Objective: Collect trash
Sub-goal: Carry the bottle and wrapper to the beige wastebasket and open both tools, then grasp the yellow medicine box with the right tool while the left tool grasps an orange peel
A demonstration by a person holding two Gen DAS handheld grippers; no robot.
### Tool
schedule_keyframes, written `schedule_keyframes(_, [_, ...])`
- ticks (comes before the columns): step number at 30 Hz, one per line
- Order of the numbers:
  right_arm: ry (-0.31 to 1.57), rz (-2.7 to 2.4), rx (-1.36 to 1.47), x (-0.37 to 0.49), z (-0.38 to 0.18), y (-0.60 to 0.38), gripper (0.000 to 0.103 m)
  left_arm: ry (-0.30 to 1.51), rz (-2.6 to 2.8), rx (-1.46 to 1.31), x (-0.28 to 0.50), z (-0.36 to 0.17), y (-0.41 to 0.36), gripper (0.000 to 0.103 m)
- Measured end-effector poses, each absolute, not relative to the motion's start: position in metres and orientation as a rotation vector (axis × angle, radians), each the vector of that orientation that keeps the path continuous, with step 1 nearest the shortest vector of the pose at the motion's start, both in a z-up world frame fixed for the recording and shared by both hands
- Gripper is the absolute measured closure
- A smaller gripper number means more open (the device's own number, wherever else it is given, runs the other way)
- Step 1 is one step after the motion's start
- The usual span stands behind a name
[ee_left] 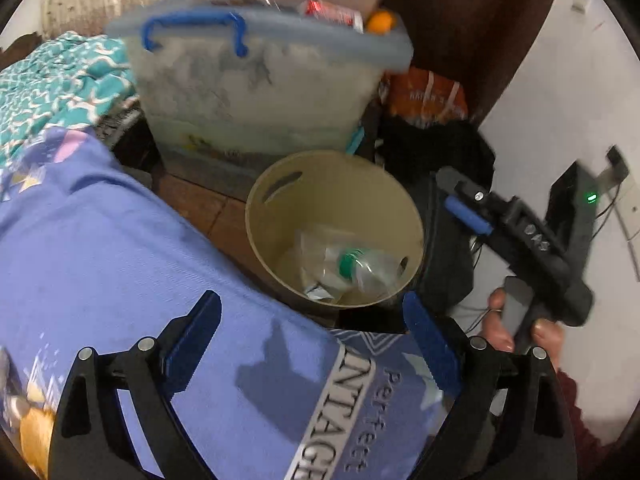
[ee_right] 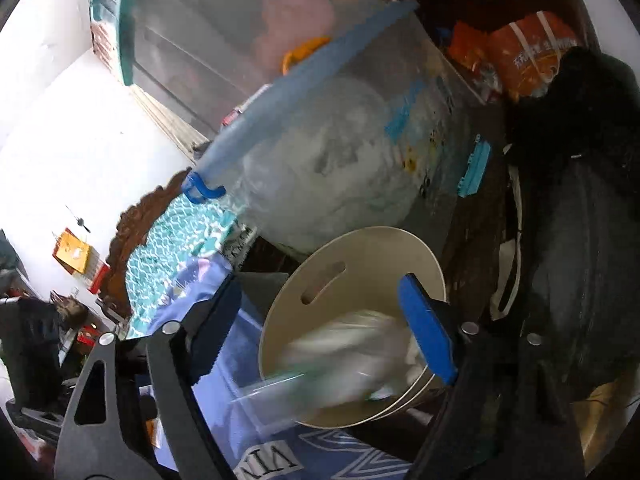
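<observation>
Trash (ee_left: 352,264), a clear plastic bottle with a green cap among wrappers, lies in the beige bin (ee_left: 280,208) just beyond your left gripper (ee_left: 312,320), whose jaws stand open and empty over the blue bedsheet (ee_left: 120,248). Your right gripper (ee_right: 324,320) also has open jaws, above the bin's rim. Behind the bin sits a clear storage box (ee_left: 256,92).

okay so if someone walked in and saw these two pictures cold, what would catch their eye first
Probably the round beige bin in the middle, on the floor beside the bed, with a clear plastic bottle with a green cap and other wrappers in its bottom. Right behind it stands a big translucent storage box with a blue handle. The purple-blue bedspread fills the lower left, and both the left gripper and right gripper stand open and empty.
</observation>
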State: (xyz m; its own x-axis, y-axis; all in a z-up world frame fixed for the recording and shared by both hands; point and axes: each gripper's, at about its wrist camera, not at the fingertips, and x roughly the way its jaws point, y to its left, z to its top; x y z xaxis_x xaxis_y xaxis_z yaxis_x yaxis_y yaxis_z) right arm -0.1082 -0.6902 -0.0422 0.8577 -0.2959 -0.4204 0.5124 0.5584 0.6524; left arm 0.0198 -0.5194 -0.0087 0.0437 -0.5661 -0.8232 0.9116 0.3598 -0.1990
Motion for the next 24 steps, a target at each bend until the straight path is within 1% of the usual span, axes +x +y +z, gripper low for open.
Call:
schedule_keyframes(4, [0.246, -0.419, 0.869, -0.111, -0.036, -0.67, 0.026, 0.952, -1.184, 0.347, 0.022, 0.017, -0.453, 0.015])
schedule_keyframes(9, [0.285, -0.311, 0.809, -0.091, -0.028, -0.628, 0.033, 0.88, -1.033, 0.259, 0.037, 0.043, -0.321, 0.015])
schedule_keyframes(13, [0.39, -0.161, 0.775, -0.052, -0.029, -0.575, 0.044, 0.903, -0.84, 0.179, 0.057, 0.045, -0.227, 0.016])
schedule_keyframes(15, [0.448, -0.085, 0.761, -0.03, -0.035, -0.548, 0.054, 0.928, -0.783, 0.123, 0.062, 0.042, -0.19, 0.019])
schedule_keyframes(16, [0.499, -0.04, 0.748, -0.014, -0.039, -0.528, 0.056, 0.942, -0.76, 0.095, 0.065, 0.039, -0.175, 0.021])
schedule_keyframes(17, [0.545, -0.01, 0.735, 0.0, -0.044, -0.512, 0.06, 0.954, -0.744, 0.074, 0.065, 0.035, -0.161, 0.021])
schedule_keyframes(18, [0.579, 0.011, 0.725, 0.01, -0.048, -0.499, 0.062, 0.969, -0.728, 0.056, 0.066, 0.03, -0.149, 0.022])
schedule_keyframes(22, [0.743, 0.115, 0.658, 0.063, -0.065, -0.437, 0.062, 1.033, -0.709, -0.013, 0.064, 0.006, -0.116, 0.023])
schedule_keyframes(24, [0.786, 0.161, 0.669, 0.079, -0.07, -0.421, 0.058, 1.057, -0.716, -0.026, 0.062, -0.003, -0.112, 0.023])
